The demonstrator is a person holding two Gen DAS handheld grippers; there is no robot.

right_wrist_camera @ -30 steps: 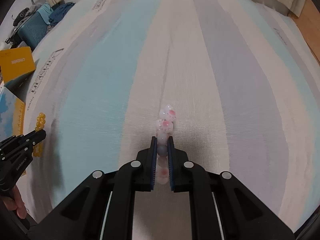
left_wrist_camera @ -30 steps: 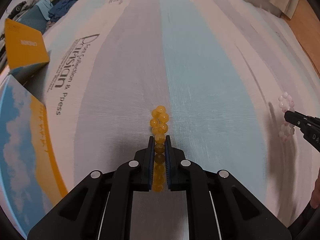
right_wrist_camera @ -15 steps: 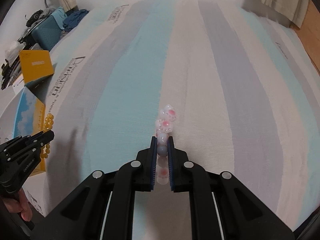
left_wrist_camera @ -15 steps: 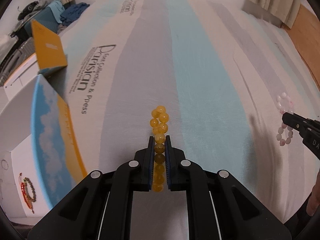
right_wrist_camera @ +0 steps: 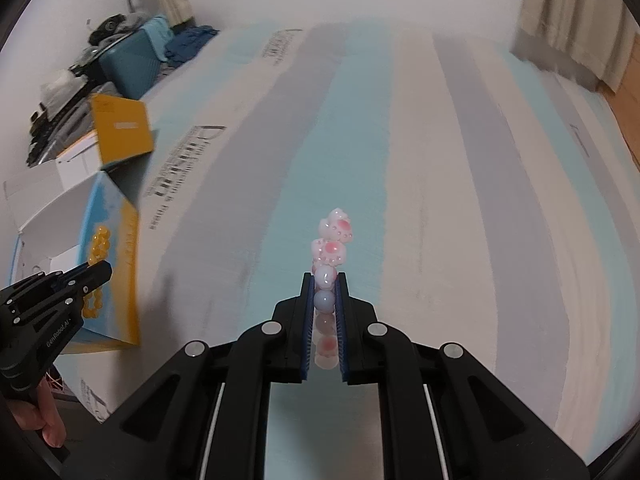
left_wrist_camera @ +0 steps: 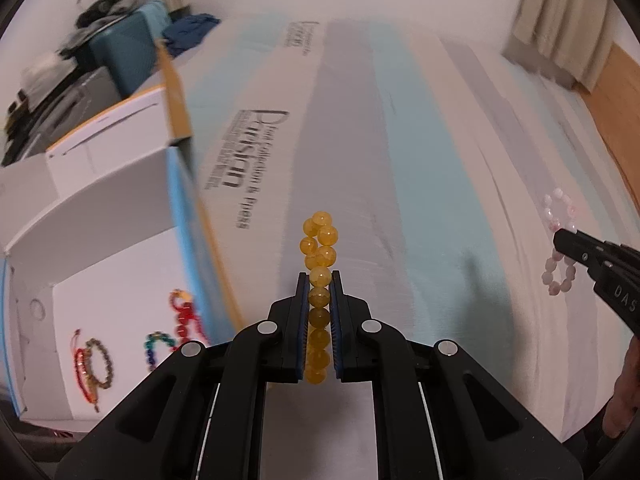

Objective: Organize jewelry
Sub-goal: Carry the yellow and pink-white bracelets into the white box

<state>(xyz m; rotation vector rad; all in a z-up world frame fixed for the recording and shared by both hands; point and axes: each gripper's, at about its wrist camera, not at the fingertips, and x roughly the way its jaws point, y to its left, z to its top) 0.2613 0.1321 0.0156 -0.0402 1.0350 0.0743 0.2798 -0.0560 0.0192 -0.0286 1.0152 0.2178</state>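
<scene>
Left wrist view: my left gripper (left_wrist_camera: 319, 280) pinches the yellow bead bracelet (left_wrist_camera: 319, 248).
My right gripper (right_wrist_camera: 325, 280) clamps the pink bead bracelet (right_wrist_camera: 333, 236); sheet (left_wrist_camera: 360, 120) print, centre-left, partly blurred, reads "Collection & Press".

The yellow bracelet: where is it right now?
The yellow bracelet is clamped in the left gripper, above the striped cloth, just right of the open box that holds other bracelets.

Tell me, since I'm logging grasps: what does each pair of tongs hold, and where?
Left tongs pinch the yellow bead bracelet across its flattened loop; right tongs likewise pinch the pink paw-bead bracelet.
</scene>
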